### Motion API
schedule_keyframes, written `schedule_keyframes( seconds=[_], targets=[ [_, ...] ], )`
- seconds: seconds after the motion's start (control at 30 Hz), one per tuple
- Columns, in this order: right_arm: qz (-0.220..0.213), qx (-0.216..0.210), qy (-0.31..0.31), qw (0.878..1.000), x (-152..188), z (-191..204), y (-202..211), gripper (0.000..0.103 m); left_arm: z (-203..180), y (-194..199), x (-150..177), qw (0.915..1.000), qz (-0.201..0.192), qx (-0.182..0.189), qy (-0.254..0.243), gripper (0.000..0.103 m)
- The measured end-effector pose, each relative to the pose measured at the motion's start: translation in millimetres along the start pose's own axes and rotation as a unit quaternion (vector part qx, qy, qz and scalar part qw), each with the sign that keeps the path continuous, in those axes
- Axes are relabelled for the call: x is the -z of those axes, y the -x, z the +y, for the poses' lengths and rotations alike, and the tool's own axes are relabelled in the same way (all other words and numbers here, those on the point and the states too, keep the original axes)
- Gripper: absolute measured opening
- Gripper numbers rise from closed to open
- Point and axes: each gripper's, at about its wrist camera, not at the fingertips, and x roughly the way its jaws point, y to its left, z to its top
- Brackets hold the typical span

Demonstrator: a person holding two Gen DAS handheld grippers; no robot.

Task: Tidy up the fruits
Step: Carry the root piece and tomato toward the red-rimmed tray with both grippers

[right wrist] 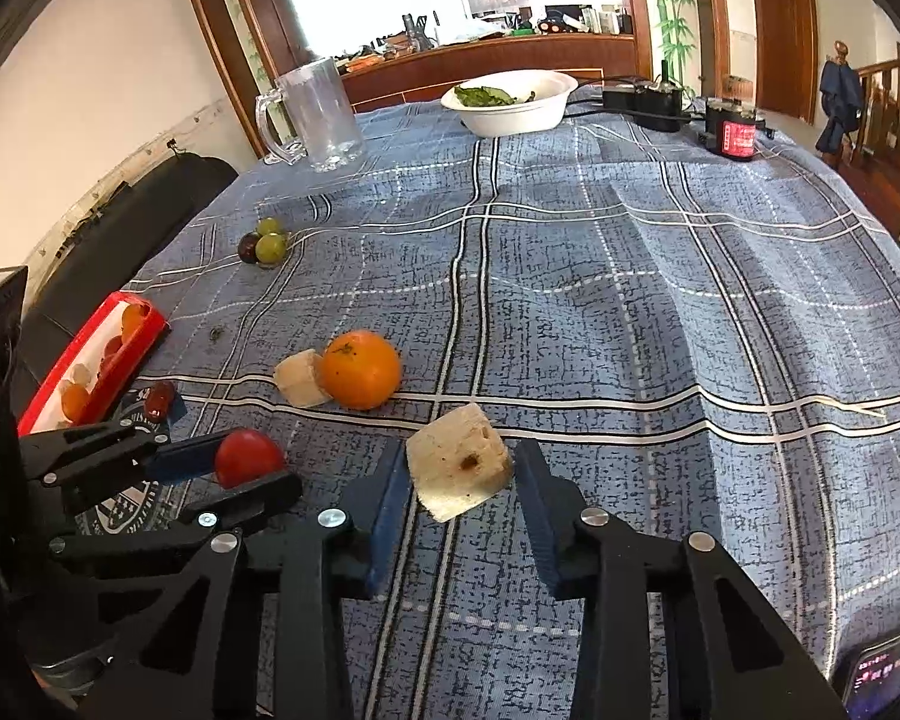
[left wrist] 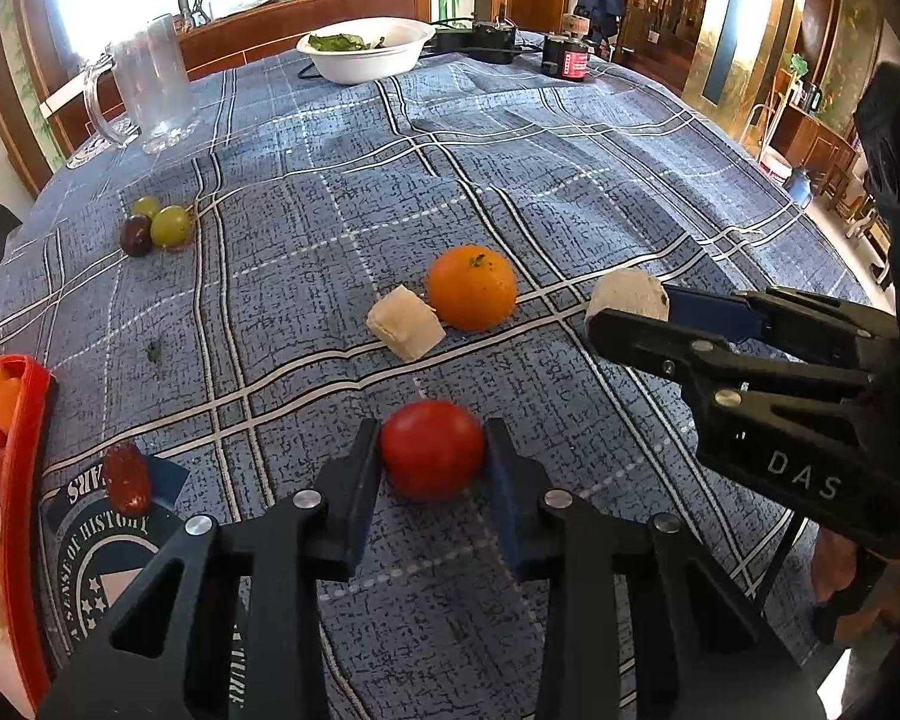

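A red tomato point(left wrist: 432, 457) rests on the blue plaid tablecloth, and my left gripper point(left wrist: 433, 441) is shut on it, both pads against its sides. My right gripper point(right wrist: 459, 462) is shut on a pale fruit chunk point(right wrist: 457, 471), tilted and held just above the cloth. Each gripper shows in the other's view: the right gripper point(left wrist: 630, 312) with its chunk, the left gripper point(right wrist: 252, 471) with the tomato. Beyond them lie an orange point(left wrist: 473, 287) touching a second pale chunk point(left wrist: 406, 330). A small red fruit point(left wrist: 127, 479) sits near the red-rimmed tray point(left wrist: 25, 480), which holds several fruits.
Three grapes point(left wrist: 156, 227) lie at the left. A clear glass mug point(left wrist: 150, 84), a white bowl point(left wrist: 390, 63) of greens and black devices point(left wrist: 564, 57) stand at the table's far edge. A phone point(right wrist: 882, 666) lies at the near right corner.
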Motion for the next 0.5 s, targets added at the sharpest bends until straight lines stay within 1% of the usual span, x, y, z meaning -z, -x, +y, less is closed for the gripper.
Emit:
schedule_keyframes(
  seconds=[0.07,0.17,0.27,0.5],
  targets=[
    [-0.004,-0.001,-0.004,1.0,0.5,-1.2,3.0,0.035,2.4,1.6,1.3,1.0,0.0,0.004,0.006,0.03],
    [-0.01,-0.006,-0.007,1.0,0.5,-1.1,10.6,0.035,6.8,8.9,5.1,0.9999,-0.006,0.004,0.014,0.03],
    [-0.02,-0.001,-0.004,1.0,-0.1,1.7,19.5,0.035,13.9,19.6,9.5,0.9995,-0.013,0.006,0.027,0.03],
    [-0.028,-0.012,0.007,1.0,-1.0,17.4,28.9,0.035,33.1,38.8,18.5,0.9984,-0.025,-0.009,0.049,0.03]
  ],
)
